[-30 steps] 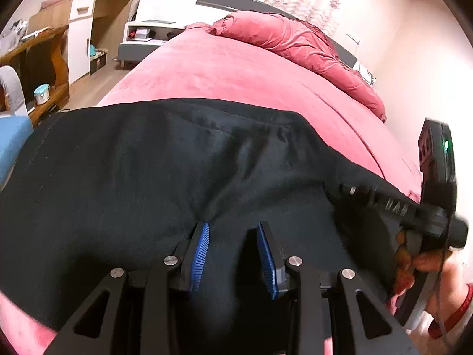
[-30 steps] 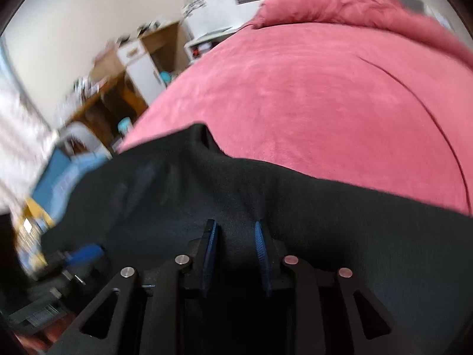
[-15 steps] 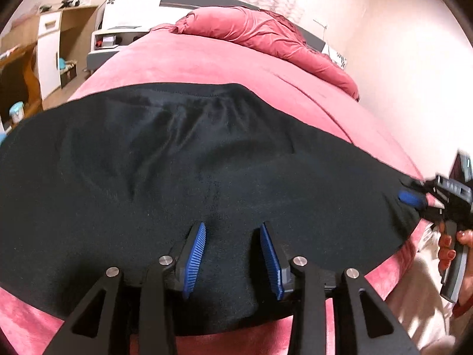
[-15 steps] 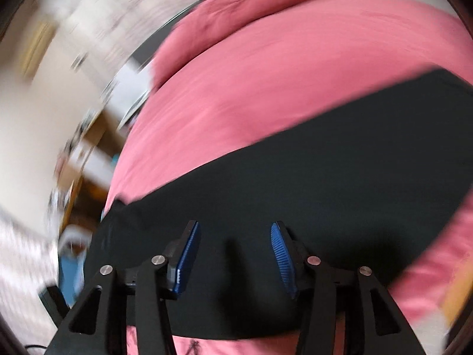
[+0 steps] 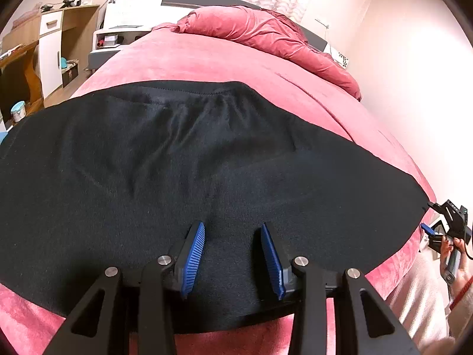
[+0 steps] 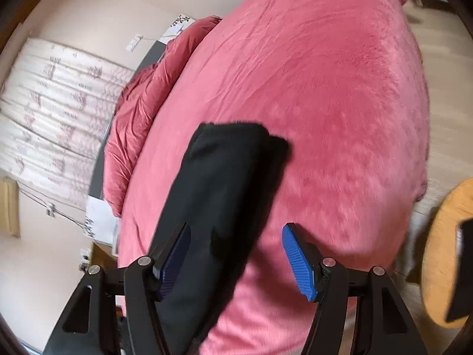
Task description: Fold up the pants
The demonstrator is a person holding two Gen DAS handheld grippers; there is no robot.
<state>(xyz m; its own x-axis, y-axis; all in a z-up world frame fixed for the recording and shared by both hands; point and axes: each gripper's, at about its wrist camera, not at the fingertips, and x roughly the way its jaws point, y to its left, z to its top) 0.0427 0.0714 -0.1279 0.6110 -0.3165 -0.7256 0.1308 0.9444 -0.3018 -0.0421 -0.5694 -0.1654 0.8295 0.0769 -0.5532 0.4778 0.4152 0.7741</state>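
In the left view, pants (image 5: 207,162) span wider

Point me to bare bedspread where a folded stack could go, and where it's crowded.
Free: pink bedspread between the black pants and the bunched red duvet at the headboard. A narrower strip runs right of the pants toward the wall. Crowded: the near edge, where pants cover the spread under the left gripper.

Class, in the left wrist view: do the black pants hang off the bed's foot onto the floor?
No, the black pants lie spread flat on the pink bedspread.
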